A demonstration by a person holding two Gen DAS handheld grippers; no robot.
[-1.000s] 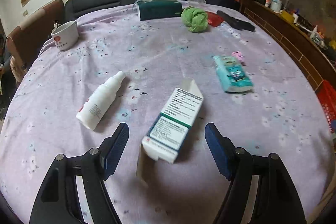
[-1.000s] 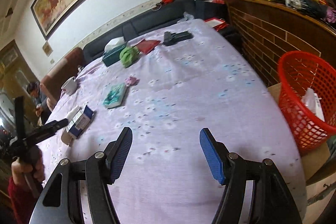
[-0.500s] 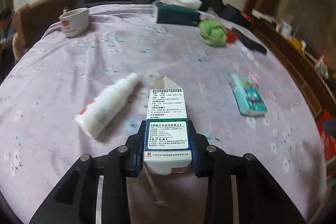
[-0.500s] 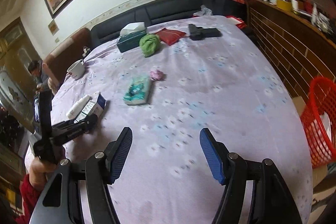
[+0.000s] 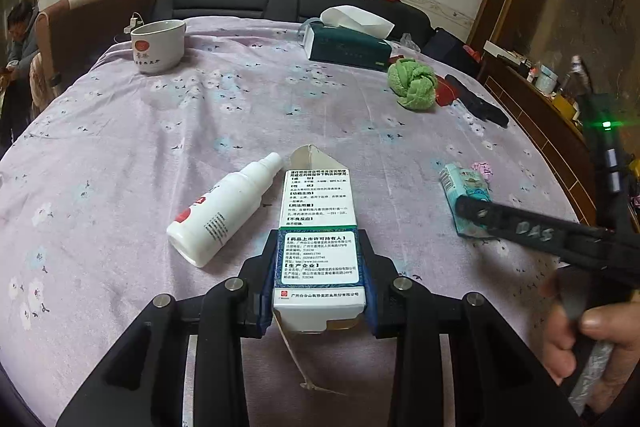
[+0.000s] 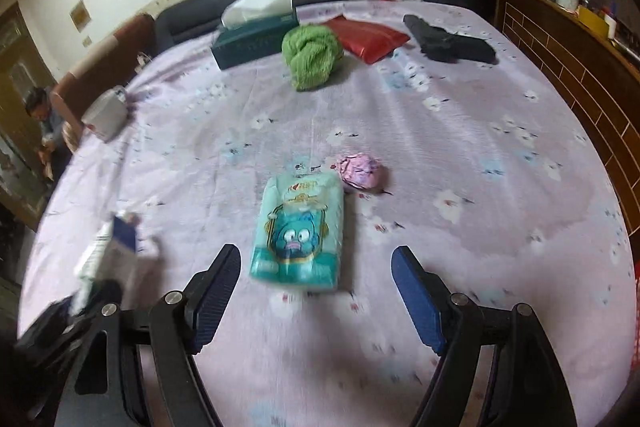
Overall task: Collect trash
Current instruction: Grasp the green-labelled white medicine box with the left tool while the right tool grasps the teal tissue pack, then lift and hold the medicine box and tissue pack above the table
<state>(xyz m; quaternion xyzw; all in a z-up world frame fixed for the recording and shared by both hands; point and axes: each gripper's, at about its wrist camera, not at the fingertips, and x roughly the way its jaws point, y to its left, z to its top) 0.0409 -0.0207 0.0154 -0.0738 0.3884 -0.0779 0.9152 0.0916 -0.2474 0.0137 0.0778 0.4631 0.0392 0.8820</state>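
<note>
A: Carton (image 5: 319, 227) status: the left tongs (image 5: 319, 297) are clamped on its near end, both pads flat against the sides. Its long axis runs straight ahead of them, open flap at the far end, on the lilac-covered bench (image 5: 120, 147).

B: Right tongs (image 6: 316, 291)?

A: They stand wide, having just opened further, nothing pressed. The teal tissue pack (image 6: 300, 227) lies just ahead between the jaws, long axis pointing away along the tongs. The right hand is the nearer one to it, so I judge that the next pick.

B: Obscured items?

A: The right view is motion-blurred. The pink crumpled wad (image 6: 360, 171) sits just beyond the pack; whether they touch I cannot tell. No bin is in view.
</note>
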